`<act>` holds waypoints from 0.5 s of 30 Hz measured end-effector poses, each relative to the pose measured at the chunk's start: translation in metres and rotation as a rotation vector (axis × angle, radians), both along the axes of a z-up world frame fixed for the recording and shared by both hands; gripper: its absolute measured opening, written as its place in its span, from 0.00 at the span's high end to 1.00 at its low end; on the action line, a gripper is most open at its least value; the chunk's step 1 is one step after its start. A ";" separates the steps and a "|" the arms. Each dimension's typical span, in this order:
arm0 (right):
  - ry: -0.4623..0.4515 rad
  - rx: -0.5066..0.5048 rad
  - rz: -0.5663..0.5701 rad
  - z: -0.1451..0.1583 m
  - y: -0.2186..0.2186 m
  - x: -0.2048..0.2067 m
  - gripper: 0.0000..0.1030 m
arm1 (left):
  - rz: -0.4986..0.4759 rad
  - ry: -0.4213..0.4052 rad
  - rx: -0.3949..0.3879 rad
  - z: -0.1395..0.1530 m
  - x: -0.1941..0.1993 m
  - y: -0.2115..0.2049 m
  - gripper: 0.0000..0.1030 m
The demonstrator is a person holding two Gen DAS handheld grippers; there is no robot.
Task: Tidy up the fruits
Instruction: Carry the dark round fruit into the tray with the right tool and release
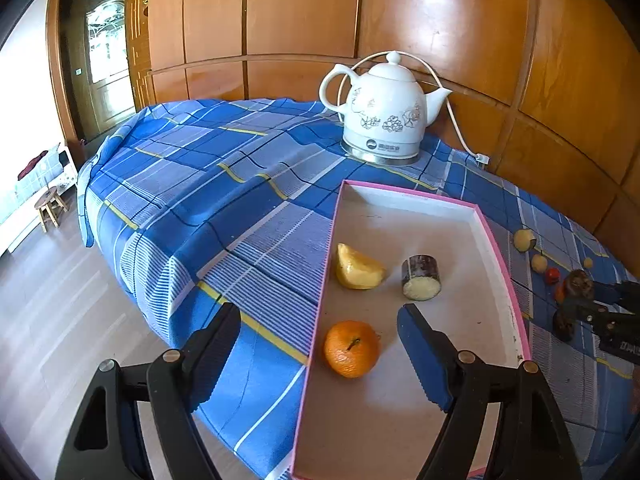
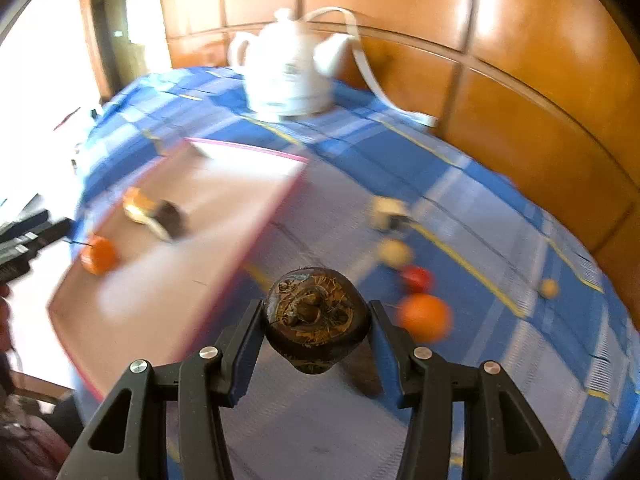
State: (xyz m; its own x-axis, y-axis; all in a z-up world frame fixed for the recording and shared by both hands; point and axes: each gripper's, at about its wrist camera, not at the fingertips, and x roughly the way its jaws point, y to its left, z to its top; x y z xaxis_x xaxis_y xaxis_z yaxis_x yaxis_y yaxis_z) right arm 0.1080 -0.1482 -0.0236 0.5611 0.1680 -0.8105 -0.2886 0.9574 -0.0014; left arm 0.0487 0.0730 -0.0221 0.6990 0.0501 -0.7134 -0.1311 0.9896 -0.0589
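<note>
A blue plaid cloth (image 1: 224,184) covers the worktop, which stands against a wall of orange-brown wooden panels (image 1: 440,20). Toward the back of it sits a white ceramic kettle (image 1: 384,112) with a flower print, its white cord looping behind.

A shallow pink-rimmed tray (image 1: 505,264) lies on the cloth in front of the kettle. Inside it rest three pieces: a yellow fruit wedge (image 1: 358,268), a short dark-skinned cut cylinder with a pale face (image 1: 421,278), and an orange mandarin (image 1: 351,349) nearest the camera.

The left tool (image 1: 320,354) hangs over the near end of the tray with its jaws spread wide and nothing pressed between them; the mandarin lies in the tray between its fingers, untouched.

The right tool (image 2: 316,336) is clamped on a dark brown, rough, fibrous fruit (image 2: 316,316), held clear above the cloth to the right of the tray.

On the cloth beyond it lie an orange (image 2: 424,316), a small red fruit (image 2: 418,278), a pale round fruit (image 2: 395,253), a cut pale piece (image 2: 386,210) and a tiny yellow one (image 2: 549,288).
</note>
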 end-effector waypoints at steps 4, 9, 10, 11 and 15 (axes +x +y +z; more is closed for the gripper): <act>-0.005 0.042 0.049 0.001 0.041 0.002 0.50 | 0.010 -0.003 0.002 -0.001 -0.002 0.007 0.21; 0.006 0.042 0.058 -0.007 0.080 0.010 0.50 | 0.024 -0.003 -0.009 -0.001 -0.004 0.015 0.21; 0.005 0.038 0.052 -0.009 0.086 0.011 0.50 | 0.027 -0.003 -0.009 -0.001 -0.004 0.016 0.21; 0.003 0.036 0.047 -0.010 0.090 0.010 0.50 | 0.029 -0.003 -0.009 -0.002 -0.004 0.017 0.21; -0.008 0.011 0.019 -0.012 0.106 0.012 0.50 | 0.035 0.003 -0.013 -0.004 -0.004 0.020 0.21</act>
